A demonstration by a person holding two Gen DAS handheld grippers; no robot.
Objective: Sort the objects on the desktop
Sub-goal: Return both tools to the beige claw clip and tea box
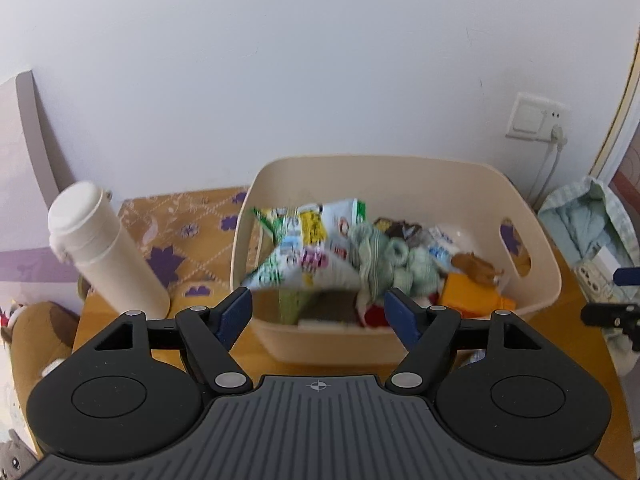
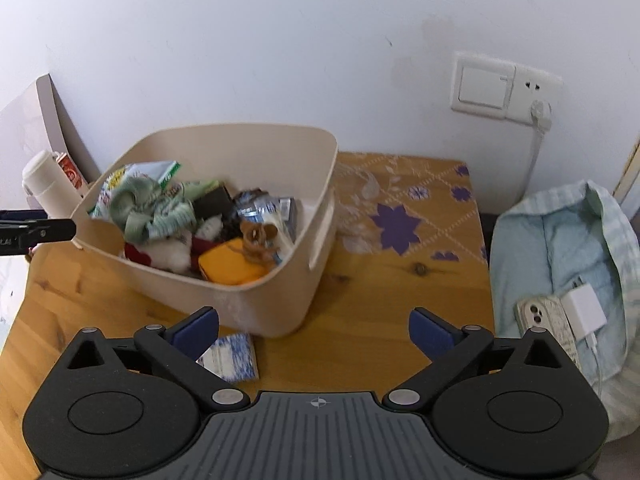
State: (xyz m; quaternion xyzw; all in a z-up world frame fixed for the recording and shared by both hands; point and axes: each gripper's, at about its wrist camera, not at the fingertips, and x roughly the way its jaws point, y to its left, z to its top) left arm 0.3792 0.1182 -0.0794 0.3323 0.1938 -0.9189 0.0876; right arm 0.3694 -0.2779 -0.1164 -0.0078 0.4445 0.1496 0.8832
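White wall behind, with a switch plate point(image 2: 484, 87) and a plugged socket. Wooden table point(image 2: 360, 312), a gold cloth point(image 2: 400, 208) with purple flowers lying along its back edge.

Beige bin point(image 2: 276, 296) stands on the table toward the back, left of centre in the right wrist view. It is full: a snack bag point(image 1: 304, 252) blurred on top, green knitted socks point(image 1: 384, 256), an orange block point(image 2: 228, 268), a small brown toy point(image 2: 256, 240), foil packets.

Left gripper point(image 1: 320, 312): fingers wide apart, nothing between them, poised at the bin's near wall; whether they touch the bin, cannot tell.

Right gripper point(image 2: 314, 332): fingers spread fully, empty, above bare table near the front edge. A small blue-and-white packet point(image 2: 230, 356) lies on the table just beside its left finger point(image 2: 196, 334), outside the bin.

White bottle point(image 1: 104, 248) stands left of the bin. Past the table's right edge, a pale green cloth point(image 2: 560, 240) with a phone point(image 2: 540, 320) and a white charger point(image 2: 584, 312) on it.
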